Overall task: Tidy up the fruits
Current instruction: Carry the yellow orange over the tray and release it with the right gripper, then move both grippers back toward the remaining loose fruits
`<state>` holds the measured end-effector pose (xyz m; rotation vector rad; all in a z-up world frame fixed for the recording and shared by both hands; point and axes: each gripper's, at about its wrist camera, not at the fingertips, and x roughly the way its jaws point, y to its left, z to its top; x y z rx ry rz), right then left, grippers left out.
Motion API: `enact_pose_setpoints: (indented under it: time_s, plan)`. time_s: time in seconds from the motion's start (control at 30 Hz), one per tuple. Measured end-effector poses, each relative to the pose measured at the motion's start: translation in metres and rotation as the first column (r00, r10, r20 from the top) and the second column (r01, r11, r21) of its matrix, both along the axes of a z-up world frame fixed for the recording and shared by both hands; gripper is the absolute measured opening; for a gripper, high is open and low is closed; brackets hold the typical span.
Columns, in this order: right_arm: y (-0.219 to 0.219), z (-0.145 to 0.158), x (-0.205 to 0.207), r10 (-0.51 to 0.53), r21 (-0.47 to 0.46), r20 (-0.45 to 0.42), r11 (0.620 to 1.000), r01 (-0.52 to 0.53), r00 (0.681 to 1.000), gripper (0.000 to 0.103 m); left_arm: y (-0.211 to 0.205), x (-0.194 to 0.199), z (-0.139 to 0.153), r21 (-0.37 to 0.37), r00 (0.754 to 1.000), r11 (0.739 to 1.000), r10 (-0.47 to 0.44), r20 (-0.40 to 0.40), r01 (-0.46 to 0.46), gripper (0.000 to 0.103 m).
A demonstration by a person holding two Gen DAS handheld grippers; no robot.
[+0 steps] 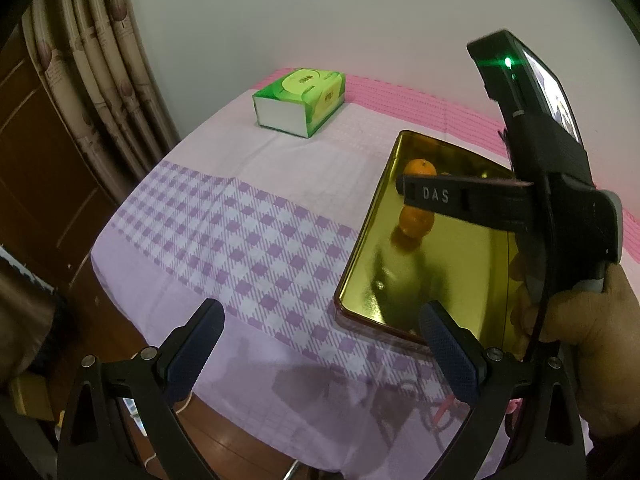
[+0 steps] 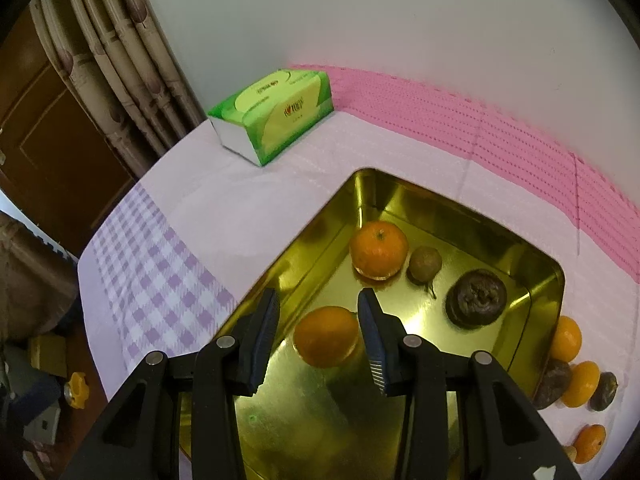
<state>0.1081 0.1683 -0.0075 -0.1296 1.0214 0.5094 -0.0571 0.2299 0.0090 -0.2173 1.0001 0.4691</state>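
A: What covers the worktop point(image 2: 248, 208)?

B: A pale cloth, purple-checked at nine o'clock, pink-striped along the white wall. A green tissue box point(image 2: 272, 114) sits at eleven o'clock beside beige curtains point(image 2: 120, 56).

A: And the fruit?

B: In the gold tray point(image 2: 400, 196), one orange point(image 2: 326, 336) lies between the open fingers of the right hand-held gripper point(image 2: 318, 316), apparently untouched. A second orange point(image 2: 379, 250) lies at twelve o'clock.

A: The left hand-held gripper point(image 1: 320, 340)?

B: Wide open, empty, above the cloth, tray at two o'clock.
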Motion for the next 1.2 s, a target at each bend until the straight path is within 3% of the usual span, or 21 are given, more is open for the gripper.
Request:
enact_pose_setpoints:
  time_s: [0.3,0.6,0.77,0.9,1.1,1.2]
  plan:
    - [-0.009,0.024,-0.014,-0.008,0.081,0.076,0.997,0.002,0.997,0.038,-0.001,0.0,-0.001,0.0,1.0,1.0,0.002,0.001,-0.002,0.098]
    - [-0.052,0.043,-0.051,-0.078,0.145,0.173,0.988,0.053,0.982,0.039,-0.006,0.003,0.0,0.03,1.0,0.999,-0.018,-0.006,0.018,0.098]
    - [-0.101,0.042,-0.083,-0.141,0.152,0.22,0.982,0.109,0.965,0.039,-0.006,0.004,-0.002,0.034,1.0,0.999,-0.012,-0.012,0.012,0.098]
    - [-0.157,0.029,-0.1,-0.23,0.138,0.208,0.969,0.204,0.951,0.039,-0.01,0.004,-0.004,0.048,1.0,0.999,-0.017,-0.017,0.018,0.098]
    - [-0.247,0.002,-0.117,-0.396,0.093,0.165,0.918,0.385,0.903,0.039,-0.02,0.004,-0.005,0.095,0.999,0.995,-0.036,-0.021,0.038,0.098]
    - [-0.283,-0.008,-0.125,-0.453,0.035,0.183,0.89,0.455,0.872,0.039,-0.027,0.004,-0.004,0.13,0.998,0.99,-0.055,-0.017,0.057,0.098]
